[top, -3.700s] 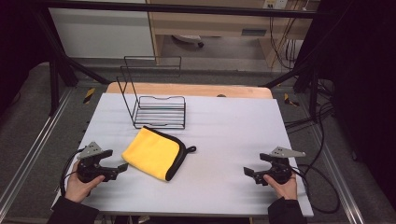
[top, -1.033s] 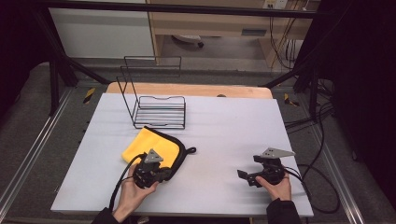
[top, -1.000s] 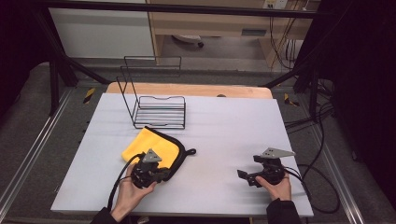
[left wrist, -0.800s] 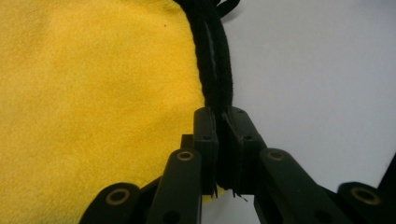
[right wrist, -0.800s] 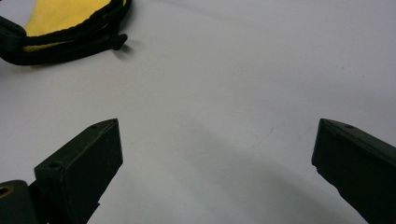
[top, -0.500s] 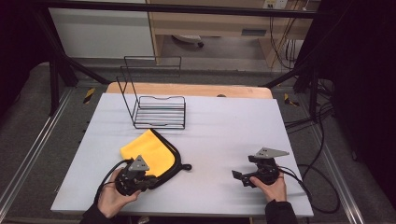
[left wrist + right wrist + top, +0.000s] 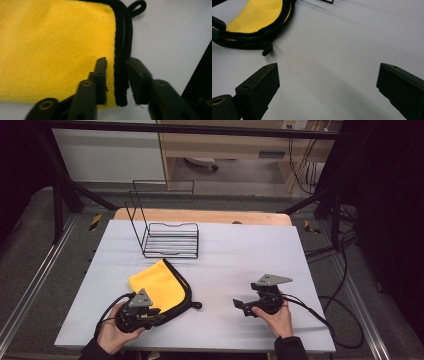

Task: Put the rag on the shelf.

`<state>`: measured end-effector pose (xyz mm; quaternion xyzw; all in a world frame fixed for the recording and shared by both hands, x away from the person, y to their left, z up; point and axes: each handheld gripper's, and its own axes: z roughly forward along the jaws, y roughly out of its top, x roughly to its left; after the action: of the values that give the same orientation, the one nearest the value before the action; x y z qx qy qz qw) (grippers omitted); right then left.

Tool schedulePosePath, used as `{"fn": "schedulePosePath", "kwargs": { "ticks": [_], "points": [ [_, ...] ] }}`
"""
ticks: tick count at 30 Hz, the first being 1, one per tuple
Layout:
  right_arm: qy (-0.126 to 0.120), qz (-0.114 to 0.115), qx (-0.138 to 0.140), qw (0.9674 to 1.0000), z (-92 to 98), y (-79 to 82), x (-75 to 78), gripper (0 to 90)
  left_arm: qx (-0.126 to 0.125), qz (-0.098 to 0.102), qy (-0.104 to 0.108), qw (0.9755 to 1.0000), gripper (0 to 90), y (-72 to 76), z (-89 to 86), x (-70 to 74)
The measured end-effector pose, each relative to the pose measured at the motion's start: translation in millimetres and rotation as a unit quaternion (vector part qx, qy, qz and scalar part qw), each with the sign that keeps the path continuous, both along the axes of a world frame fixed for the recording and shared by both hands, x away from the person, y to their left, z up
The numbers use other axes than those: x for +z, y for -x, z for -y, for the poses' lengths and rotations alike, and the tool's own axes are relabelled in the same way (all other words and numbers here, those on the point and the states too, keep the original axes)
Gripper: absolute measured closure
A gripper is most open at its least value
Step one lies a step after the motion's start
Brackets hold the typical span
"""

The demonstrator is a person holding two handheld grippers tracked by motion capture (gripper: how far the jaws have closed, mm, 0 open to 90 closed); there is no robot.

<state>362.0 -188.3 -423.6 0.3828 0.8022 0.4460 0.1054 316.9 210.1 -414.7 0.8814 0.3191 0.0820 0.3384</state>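
A yellow cloth (image 7: 157, 282) with black trim lies folded on the white table (image 7: 240, 255), its hanging loop (image 7: 197, 305) at the near right corner. My left gripper (image 7: 158, 313) is at the cloth's near edge. In the left gripper view the yellow cloth (image 7: 55, 50) lies flat. My left gripper (image 7: 117, 61) straddles its black hem (image 7: 122, 50). The jaws have just been opening, and the hem sits loose between them with a gap showing. My right gripper (image 7: 240, 305) rests on the table to the right, open. In the right gripper view my right gripper (image 7: 328, 67) has bare table between its jaws, and the cloth (image 7: 259, 15) lies beyond.
A black wire rack (image 7: 170, 237) stands at the back left of the table, behind the cloth. A wooden board (image 7: 200, 216) runs along the table's far edge. Cables trail off the right side.
My left gripper has moved left and toward the near edge, dragging the cloth's corner with it, and its jaws have parted off the hem. My right gripper has moved left.
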Motion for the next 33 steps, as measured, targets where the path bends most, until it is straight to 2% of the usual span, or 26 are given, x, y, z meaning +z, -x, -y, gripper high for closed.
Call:
{"fn": "schedulePosePath", "kwargs": {
  "ticks": [2, 3, 4, 7, 8, 9, 10, 11, 12, 13, 14, 17, 18, 20, 23, 26, 33],
  "points": [
    [-0.001, 0.002, 0.003, 1.0000, -10.8, -2.6, 3.3, 6.6, 0.010, 0.003, 0.020, 0.9998, 54.9, -1.7, -3.8, 5.0],
    [-0.001, 0.005, 0.007, 1.0000, -16.8, -4.0, 4.9, 7.2, 0.024, 0.008, 0.040, 0.9989, 49.4, -5.3, -9.3, 10.5],
    [-0.001, 0.007, 0.009, 0.9999, -23.5, -5.5, 6.3, 7.8, 0.024, 0.008, 0.040, 0.9989, 45.8, -5.3, -9.3, 10.5],
    [0.004, 0.010, 0.019, 0.9998, -45.3, -10.3, 10.9, 9.7, 0.050, 0.021, 0.066, 0.9963, 32.5, -13.3, -18.9, 17.3],
    [0.006, 0.010, 0.022, 0.9997, -53.1, -11.9, 12.2, 10.6, 0.063, 0.030, 0.076, 0.9947, 29.5, -19.6, -25.1, 19.3],
    [0.006, 0.010, 0.022, 0.9997, -53.1, -11.9, 12.2, 10.6, 0.063, 0.030, 0.076, 0.9947, 26.2, -19.6, -25.1, 19.3],
    [0.009, 0.008, 0.029, 0.9995, -68.9, -15.1, 14.0, 12.2, 0.077, 0.033, 0.075, 0.9937, 22.5, -24.9, -31.4, 18.0],
    [0.012, 0.004, 0.029, 0.9995, -76.8, -16.3, 14.4, 13.0, 0.077, 0.033, 0.075, 0.9937, 20.1, -24.9, -31.4, 18.0],
    [0.012, 0.004, 0.029, 0.9995, -76.8, -16.3, 14.4, 13.0, 0.084, 0.032, 0.073, 0.9933, 20.1, -27.1, -35.0, 16.0],
    [0.016, 0.003, 0.032, 0.9993, -84.5, -17.9, 14.1, 14.0, 0.091, 0.030, 0.072, 0.9928, 16.5, -29.0, -38.8, 13.3],
    [0.023, -0.003, 0.040, 0.9989, -99.7, -21.2, 11.9, 15.4, 0.098, 0.027, 0.074, 0.9920, 15.3, -30.8, -42.7, 10.2],
    [0.031, -0.014, 0.052, 0.9981, -120.8, -26.6, 6.2, 19.2, 0.114, 0.023, 0.080, 0.9900, 13.0, -36.3, -54.2, 3.9],
    [0.031, -0.014, 0.052, 0.9981, -120.8, -26.6, 6.2, 19.2, 0.120, 0.026, 0.080, 0.9892, 13.0, -37.7, -57.4, 3.4],
    [0.033, -0.026, 0.059, 0.9974, -137.8, -32.9, -1.6, 25.6, 0.126, 0.031, 0.087, 0.9877, 12.0, -38.8, -62.2, 3.2],
    [0.043, -0.042, 0.069, 0.9958, -151.7, -38.1, -10.0, 31.3, 0.132, 0.041, 0.094, 0.9860, 11.5, -39.2, -68.9, 4.6],
    [0.040, -0.052, 0.075, 0.9950, -160.9, -39.8, -16.1, 38.2, 0.143, 0.045, 0.102, 0.9835, 11.8, -39.6, -75.5, 5.5],
    [0.048, -0.071, 0.078, 0.9932, -167.0, -40.5, -24.0, 49.0, 0.156, 0.042, 0.106, 0.9812, 12.5, -41.2, -84.2, 4.9]
  ]
}}
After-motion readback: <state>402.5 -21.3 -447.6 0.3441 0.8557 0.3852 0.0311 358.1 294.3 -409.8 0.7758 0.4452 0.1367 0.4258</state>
